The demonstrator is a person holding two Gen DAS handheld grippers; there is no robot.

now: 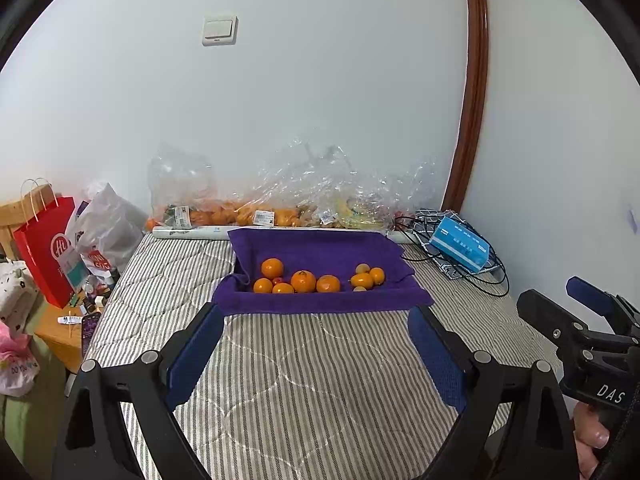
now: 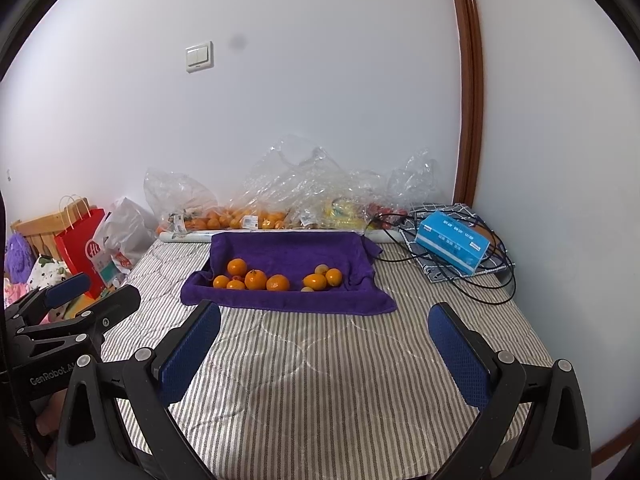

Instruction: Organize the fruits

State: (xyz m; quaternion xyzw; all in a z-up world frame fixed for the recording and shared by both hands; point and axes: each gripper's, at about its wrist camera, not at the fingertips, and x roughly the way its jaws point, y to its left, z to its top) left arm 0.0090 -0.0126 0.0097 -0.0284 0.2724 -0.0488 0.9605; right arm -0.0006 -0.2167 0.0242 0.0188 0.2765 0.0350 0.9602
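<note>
A tray draped in purple cloth (image 1: 320, 248) (image 2: 288, 250) sits on the striped mattress near the wall. In it lie several oranges (image 1: 303, 281) (image 2: 255, 279) on the left and smaller orange and pale fruits (image 1: 362, 280) (image 2: 315, 282) on the right. My left gripper (image 1: 316, 320) hovers open over the mattress just short of the tray, with nothing between its blue pads. My right gripper (image 2: 324, 322) is open too and empty, held in front of the tray. Each gripper shows at the edge of the other's view.
Clear plastic bags of oranges (image 1: 224, 214) (image 2: 240, 218) and other fruit line the wall behind the tray. A blue tissue box (image 1: 460, 248) (image 2: 452, 246) lies on black cables at the right. Red and white shopping bags (image 1: 48, 248) (image 2: 86, 244) crowd a bedside table at the left.
</note>
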